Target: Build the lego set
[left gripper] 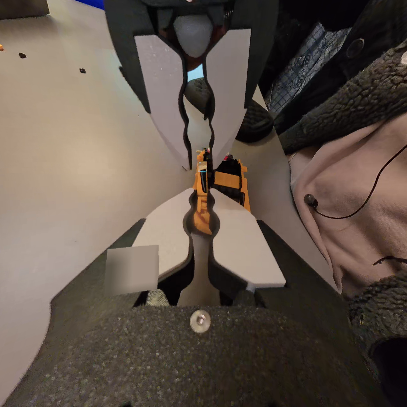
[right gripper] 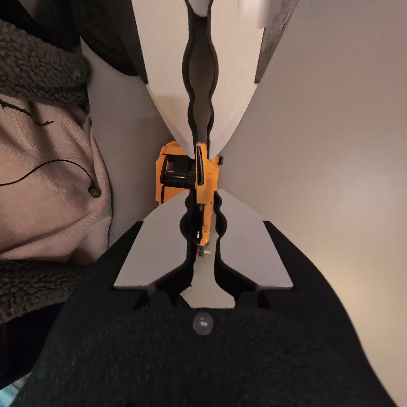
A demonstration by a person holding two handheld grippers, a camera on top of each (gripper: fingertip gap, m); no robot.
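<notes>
Two tools meet tip to tip over one pale counter (left gripper: 66,176), which fills the left of the left wrist view and the right of the right wrist view. A person in a beige top (left gripper: 352,198) and dark fleece jacket (left gripper: 343,92) takes the right side of the left wrist view; a thin black cord with an earbud (left gripper: 310,200) lies on the top.

Left tool (left gripper: 201,191): jaws narrow, both pads pressed on an orange-and-black toy block (left gripper: 201,180) at frame centre. The block runs back into the wavy slot between the fingers.

Right tool (right gripper: 202,193): jaws a little wider, the same toy between its fingers (right gripper: 163,220), seen from the other end. Whether both pads press on it cannot be told; a dark gap shows on the right side. In the left wrist view this tool comes down from the top of the frame to the toy's far end.

A second orange-and-black piece (left gripper: 231,180) sits just right of the held one, touching it or nearly so.

Small dark specks (left gripper: 22,55) lie at upper left on the counter.

Judgement on handling: hard plastic, light, stiff, with small parts that could pop off. Best taken on the flat orange sides, not the thin protruding bits.
</notes>
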